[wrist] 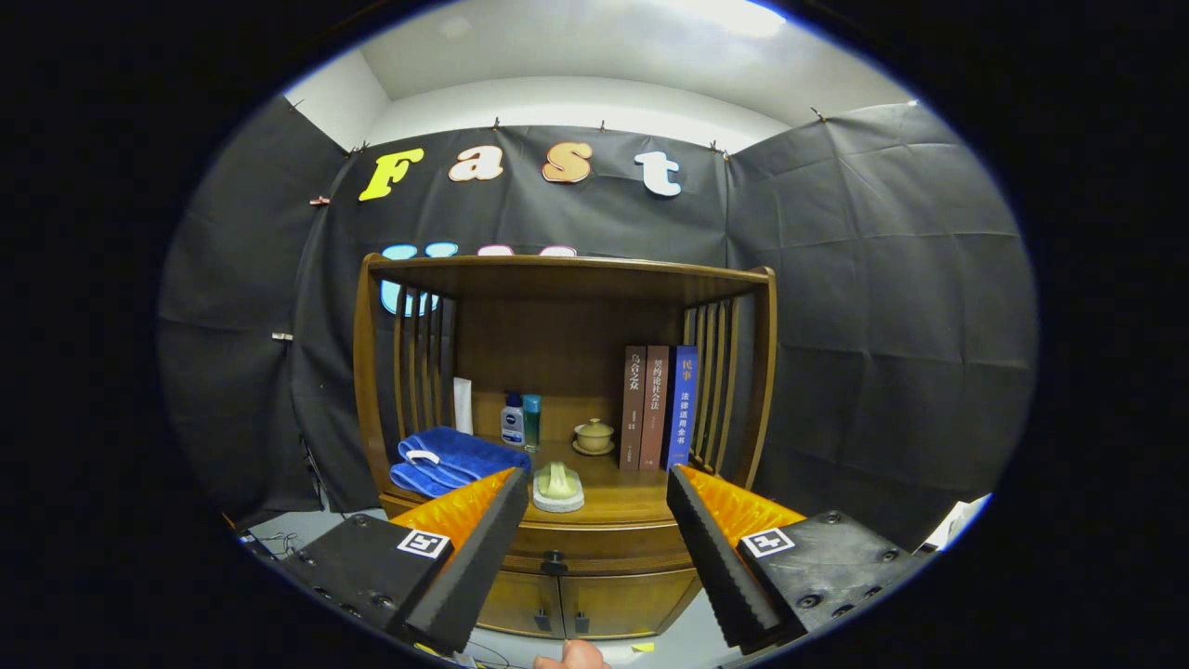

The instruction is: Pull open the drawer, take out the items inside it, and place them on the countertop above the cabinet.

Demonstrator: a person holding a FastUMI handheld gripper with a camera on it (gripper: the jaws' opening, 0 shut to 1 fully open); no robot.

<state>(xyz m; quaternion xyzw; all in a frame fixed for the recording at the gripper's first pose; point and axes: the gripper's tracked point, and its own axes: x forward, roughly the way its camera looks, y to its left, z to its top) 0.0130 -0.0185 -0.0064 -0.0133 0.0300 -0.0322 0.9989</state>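
Gripper view: claw spread wide, fingers partly hiding closed drawer.

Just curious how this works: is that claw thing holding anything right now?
No, nothing is held. The gripper hangs with its jaws wide apart, well short of the cabinet's drawer.

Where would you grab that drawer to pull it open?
By the small dark knob at the middle of the drawer front, probably coming straight on from the front, since it sticks out toward us. The tool is open, its fingers wide apart, with the knob between them but farther off.
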